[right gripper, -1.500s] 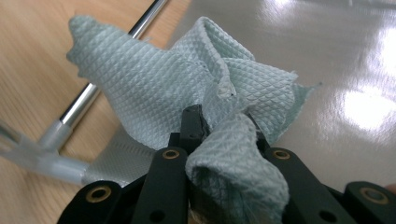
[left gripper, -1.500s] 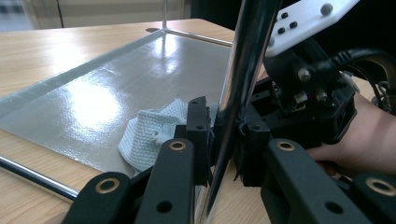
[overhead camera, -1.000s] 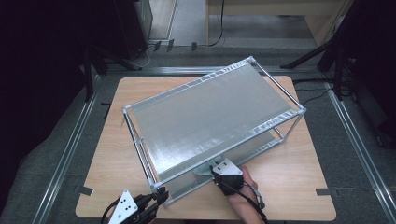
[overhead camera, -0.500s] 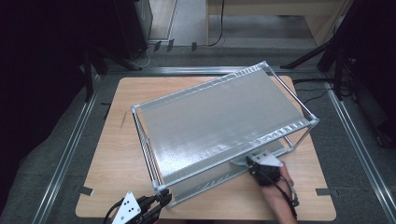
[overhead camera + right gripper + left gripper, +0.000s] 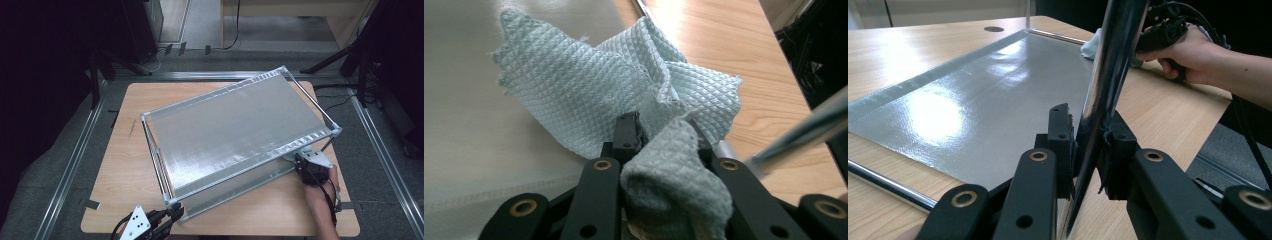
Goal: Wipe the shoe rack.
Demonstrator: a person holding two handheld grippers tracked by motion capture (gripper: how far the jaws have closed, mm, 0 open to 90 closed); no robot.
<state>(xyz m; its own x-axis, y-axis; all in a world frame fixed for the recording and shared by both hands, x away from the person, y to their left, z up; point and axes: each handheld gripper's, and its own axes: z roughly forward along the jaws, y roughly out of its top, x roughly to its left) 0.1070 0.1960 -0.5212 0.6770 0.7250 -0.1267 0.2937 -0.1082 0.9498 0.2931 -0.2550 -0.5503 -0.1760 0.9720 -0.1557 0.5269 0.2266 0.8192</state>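
Note:
A two-tier metal rack (image 5: 235,130) with grey shelves and chrome posts stands skewed on the wooden table (image 5: 125,165). My left gripper (image 5: 172,215) is at the rack's near-left corner; in the left gripper view it (image 5: 1091,130) is shut on the chrome post (image 5: 1113,60). My right gripper (image 5: 302,160) reaches under the top shelf at the near-right corner. In the right gripper view it (image 5: 659,130) is shut on a pale blue waffle cloth (image 5: 624,90), which lies bunched on the lower shelf (image 5: 464,125). The left gripper view shows that hand and gripper (image 5: 1163,32) beside the cloth (image 5: 1093,47).
The table's right edge (image 5: 350,200) is close to the right hand. Metal floor rails (image 5: 75,160) run along both sides of the table. A cable (image 5: 332,100) lies on the floor at the right. Bare tabletop lies left of the rack.
My right gripper slid to the right along the rack's near side with the cloth, from the middle to the near-right corner. The rack shifted a little with it. The left gripper stayed put.

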